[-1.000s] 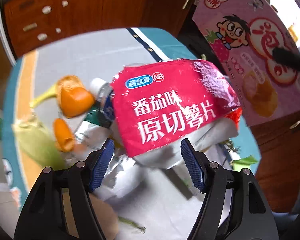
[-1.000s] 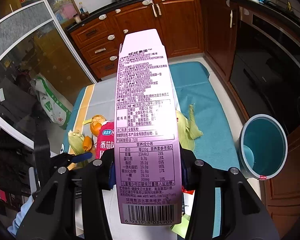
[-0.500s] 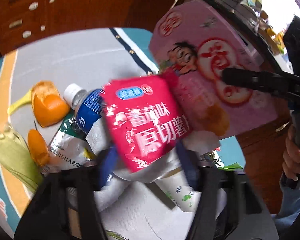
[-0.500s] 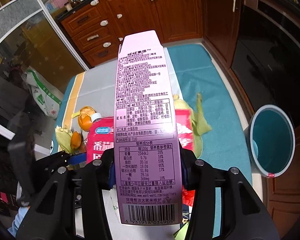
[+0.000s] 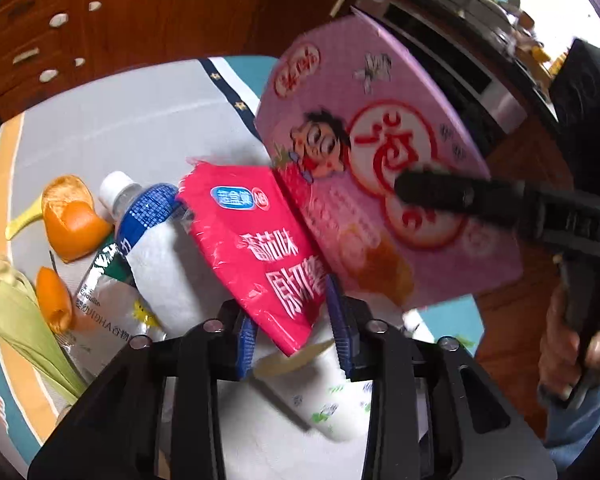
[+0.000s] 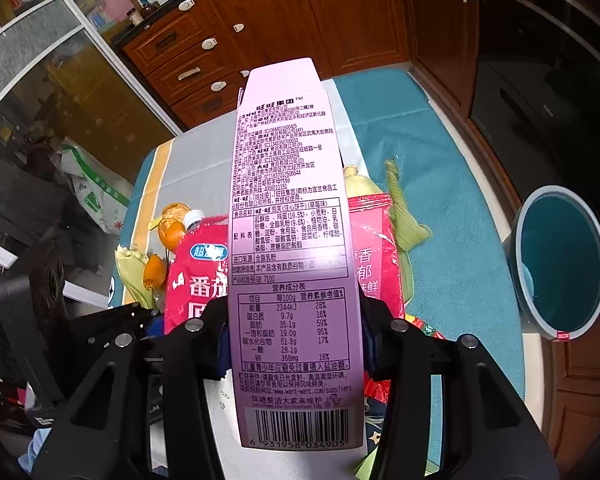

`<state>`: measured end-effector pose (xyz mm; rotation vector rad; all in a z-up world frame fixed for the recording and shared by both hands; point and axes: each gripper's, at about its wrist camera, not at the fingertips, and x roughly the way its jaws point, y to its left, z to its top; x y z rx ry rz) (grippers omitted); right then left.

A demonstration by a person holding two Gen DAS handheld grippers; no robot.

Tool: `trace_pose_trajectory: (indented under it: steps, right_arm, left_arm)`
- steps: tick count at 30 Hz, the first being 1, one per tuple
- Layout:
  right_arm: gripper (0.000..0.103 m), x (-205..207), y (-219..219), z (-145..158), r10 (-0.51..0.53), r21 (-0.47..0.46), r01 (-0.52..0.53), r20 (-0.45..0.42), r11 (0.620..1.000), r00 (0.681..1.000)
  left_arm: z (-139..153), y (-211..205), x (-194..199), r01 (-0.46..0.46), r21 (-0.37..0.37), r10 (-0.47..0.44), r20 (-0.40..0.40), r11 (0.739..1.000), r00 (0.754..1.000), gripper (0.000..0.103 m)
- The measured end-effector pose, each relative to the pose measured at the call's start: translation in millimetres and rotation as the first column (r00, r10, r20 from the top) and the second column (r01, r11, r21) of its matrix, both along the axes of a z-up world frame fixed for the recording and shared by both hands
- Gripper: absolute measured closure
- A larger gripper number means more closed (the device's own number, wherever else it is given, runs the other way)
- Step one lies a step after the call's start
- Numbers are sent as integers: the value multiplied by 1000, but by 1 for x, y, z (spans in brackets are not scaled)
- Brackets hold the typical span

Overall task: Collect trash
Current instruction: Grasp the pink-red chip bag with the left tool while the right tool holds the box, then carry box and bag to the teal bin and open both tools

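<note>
Since the earlier frame, my left gripper (image 5: 290,322) had narrowed its blue ribbed pads from a wide spread onto the lower corner of one glossy red crisp bag (image 5: 260,252), pinching it above the mat; the bag had turned edge-on and sat touching the pink box (image 5: 380,184). My right gripper (image 6: 294,340) pinched that one flat cardboard box by its narrow side, upright, showing a nutrition table, the barcode 6 931958 034905 and "www.want-want.com/suppliers" (image 6: 296,390). Its front carried a cartoon boy's face.

On the grey mat (image 5: 112,120) to the left I counted two curled orange peels (image 5: 70,220), one clear plastic bottle (image 5: 140,208) with a white cap and blue label, one silver foil pouch (image 5: 108,300) and pale green corn husks (image 5: 16,320). One printed paper cup (image 5: 324,408) lay near. A second red bag (image 6: 374,256) showed on the right, and one round teal bin (image 6: 560,260) stood far right, well apart.
</note>
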<state>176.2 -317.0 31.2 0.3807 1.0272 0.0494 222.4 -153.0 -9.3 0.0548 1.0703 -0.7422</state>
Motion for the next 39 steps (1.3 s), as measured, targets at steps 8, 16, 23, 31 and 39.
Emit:
trace_pose_trajectory:
  steps: [8, 16, 23, 31, 39]
  right_arm:
    - [58, -28, -23, 48, -28, 34, 24, 135, 999, 990]
    - [58, -83, -93, 97, -167, 32, 165, 294, 986, 941]
    - [58, -134, -195, 78, -377, -1, 401, 341, 916, 861]
    - [58, -138, -290, -16, -540, -64, 573, 261, 817, 800]
    - [58, -98, -325, -101, -553, -86, 570, 165, 817, 817]
  left_arm:
    - [75, -27, -35, -4, 120, -22, 216, 993, 976, 101]
    - [154, -73, -62, 96, 116, -131, 345, 989, 929, 101]
    - [164, -184, -87, 275, 111, -296, 326, 955, 898, 101]
    - [62, -320, -66, 385, 169, -406, 111, 907, 907, 101]
    - [-25, -402, -41, 435, 274, -451, -6, 857, 892, 101]
